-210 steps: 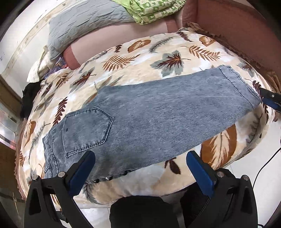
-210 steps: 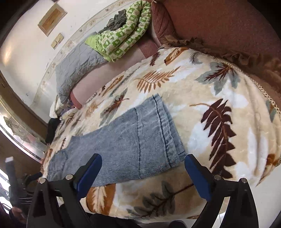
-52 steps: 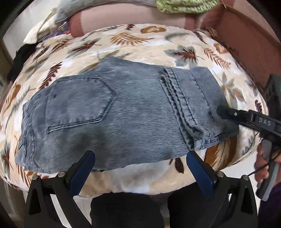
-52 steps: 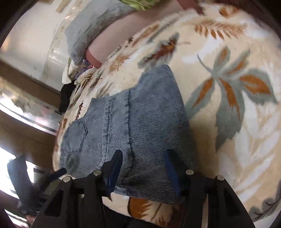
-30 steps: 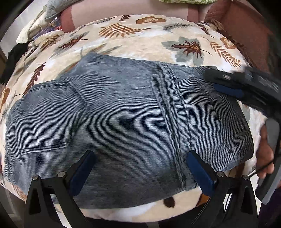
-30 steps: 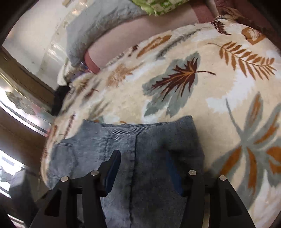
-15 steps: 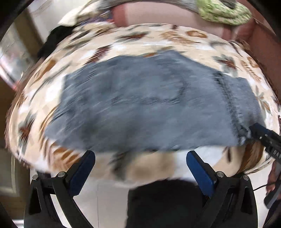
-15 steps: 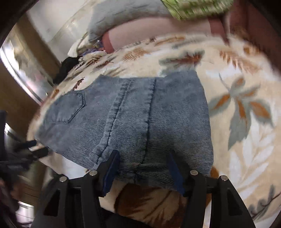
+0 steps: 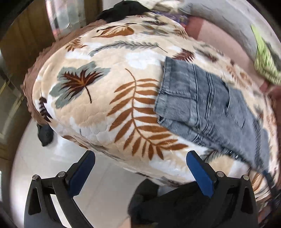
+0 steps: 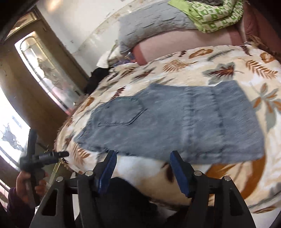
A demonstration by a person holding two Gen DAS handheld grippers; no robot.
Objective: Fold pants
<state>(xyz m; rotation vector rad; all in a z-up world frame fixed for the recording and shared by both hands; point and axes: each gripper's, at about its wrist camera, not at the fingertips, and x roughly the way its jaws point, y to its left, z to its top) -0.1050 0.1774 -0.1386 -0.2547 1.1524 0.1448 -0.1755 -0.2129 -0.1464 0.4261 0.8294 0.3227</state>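
Observation:
The grey-blue jeans (image 10: pixel 175 122) lie folded in half on the leaf-print blanket (image 10: pixel 228 70), back pocket to the left and leg hems lying across the right half. My right gripper (image 10: pixel 143 168) hovers just off the jeans' near edge; its jaws are opening and nothing is between them. In the left wrist view the jeans (image 9: pixel 202 108) lie at the right, waistband end toward me. My left gripper (image 9: pixel 140 170) is open and empty over the blanket's (image 9: pixel 105 87) near edge, left of the jeans. The right wrist view shows the left gripper (image 10: pixel 59 154) in a hand (image 10: pixel 26 182) beyond the bed's left corner.
A grey pillow (image 10: pixel 154 22) and a green patterned quilt (image 10: pixel 216 14) lie at the head of the bed. Dark cloth (image 10: pixel 98 77) sits at the far left corner. A black object (image 9: pixel 44 133) lies on the white floor (image 9: pixel 52 157) by the bed. A wooden glazed door (image 10: pixel 43 61) stands to the left.
My left gripper swung left, off the jeans to the bed's corner, and rolled. My right gripper drew back from the jeans' near edge and its jaws widened.

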